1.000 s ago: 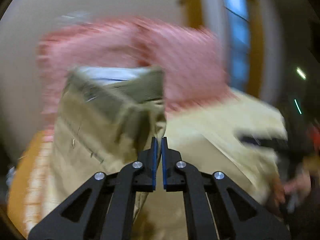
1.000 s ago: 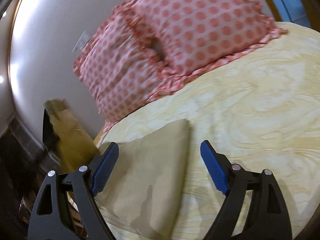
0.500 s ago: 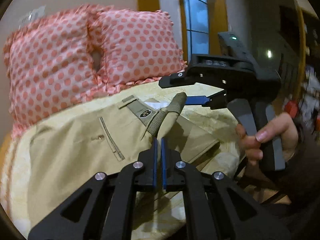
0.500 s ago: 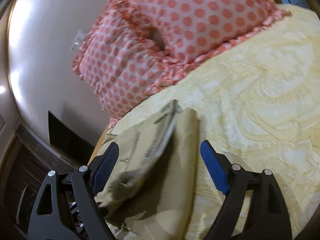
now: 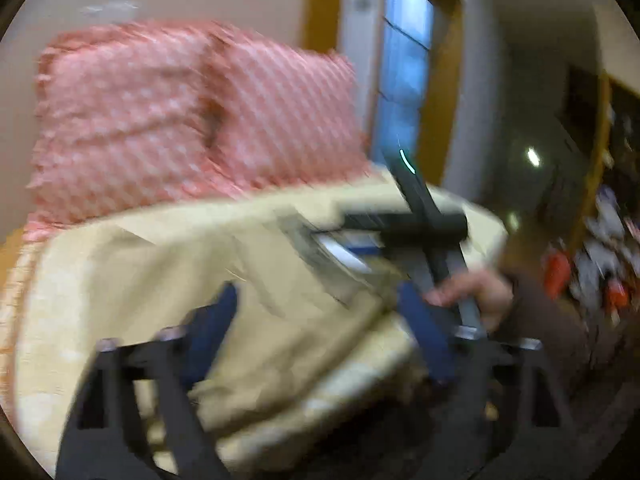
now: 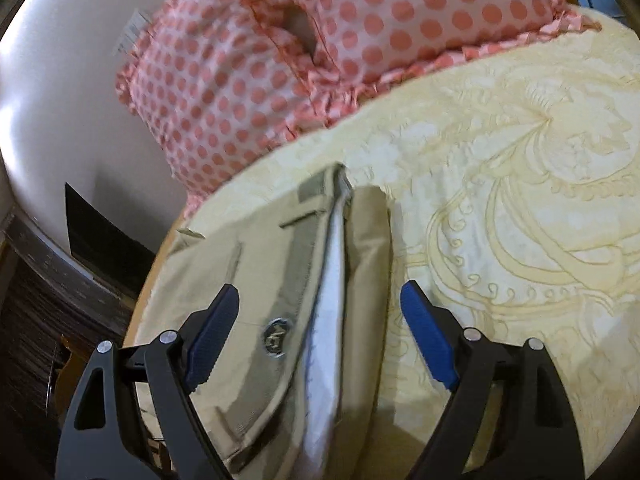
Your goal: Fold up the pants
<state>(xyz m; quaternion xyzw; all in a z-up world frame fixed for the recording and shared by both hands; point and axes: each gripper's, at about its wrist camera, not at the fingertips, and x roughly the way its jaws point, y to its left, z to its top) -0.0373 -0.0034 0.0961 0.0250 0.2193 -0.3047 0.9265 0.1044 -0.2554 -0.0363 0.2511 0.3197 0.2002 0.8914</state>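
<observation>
We see our left gripper [image 5: 316, 320] with its blue-padded fingers spread wide and nothing between them; it hangs over the khaki cotton pants [image 5: 248, 280], though the left wrist view is badly smeared by motion, so we cannot say for sure whether a pad brushes the cloth. Our right gripper [image 6: 320, 316] is likewise spread wide, its two blue pads standing on either side of the garment without pinching it.

The pants [image 6: 280, 280] lie folded on the pale yellow bedspread with a raised scroll pattern [image 6: 520, 200], close to the near-left edge of the bed. In the right wrist view the waistband end points away from us toward the pillows, with a belt loop and a flat welt pocket showing on the upper layer. A round metal button [image 6: 276, 338] sits on the waistband between the right gripper's fingers, and just right of it a strip of pale grey-white lining [image 6: 328, 320] runs along the folded edge. A second khaki layer lies beside that strip, nearer the right pad.

Two pink pillows with coral polka dots [image 6: 320, 40] lean against the plain wall beyond the pants. In the left wrist view our right hand [image 5: 476, 296] grips the black handle of its tool just beyond the pants.
</observation>
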